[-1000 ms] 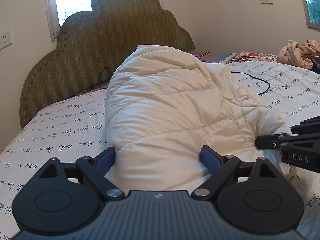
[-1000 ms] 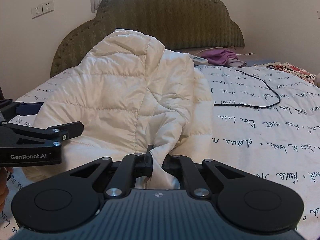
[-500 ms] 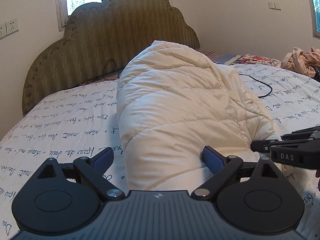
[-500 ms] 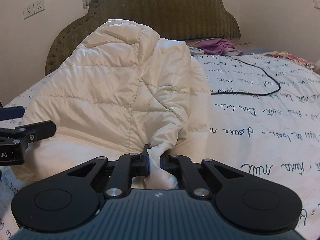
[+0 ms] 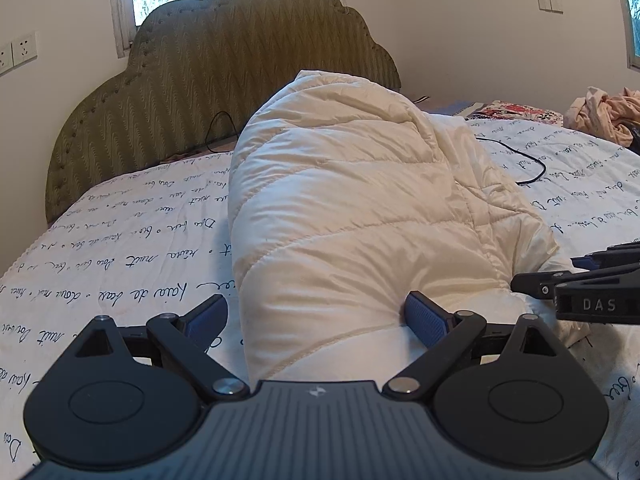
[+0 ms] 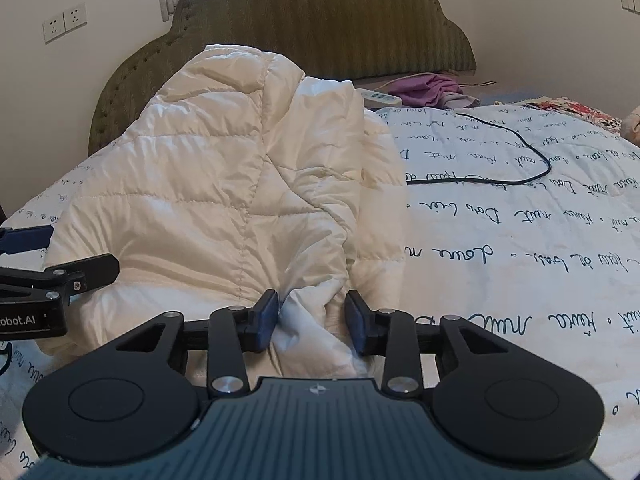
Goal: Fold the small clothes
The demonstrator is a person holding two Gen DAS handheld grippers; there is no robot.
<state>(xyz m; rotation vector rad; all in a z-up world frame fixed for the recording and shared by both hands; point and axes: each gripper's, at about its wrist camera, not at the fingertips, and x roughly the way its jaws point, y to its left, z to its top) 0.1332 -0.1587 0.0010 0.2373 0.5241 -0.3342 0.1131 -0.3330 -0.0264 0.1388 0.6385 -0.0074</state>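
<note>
Left wrist view: left gripper spread wide, straddling jacket near end, nothing pinched, likely steadying fold. Jacket lies on bed, long axis running away toward headboard.

Right wrist view: right gripper jaws just been opening, partway apart, cuff loose between them; release after laying sleeve.

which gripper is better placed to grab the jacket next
Right, probably. The right hand-held gripper, whose jaws have just been opening, has a bunched fold of the white puffer jacket between them. The left hand-held gripper gapes around a bulkier part.
</note>
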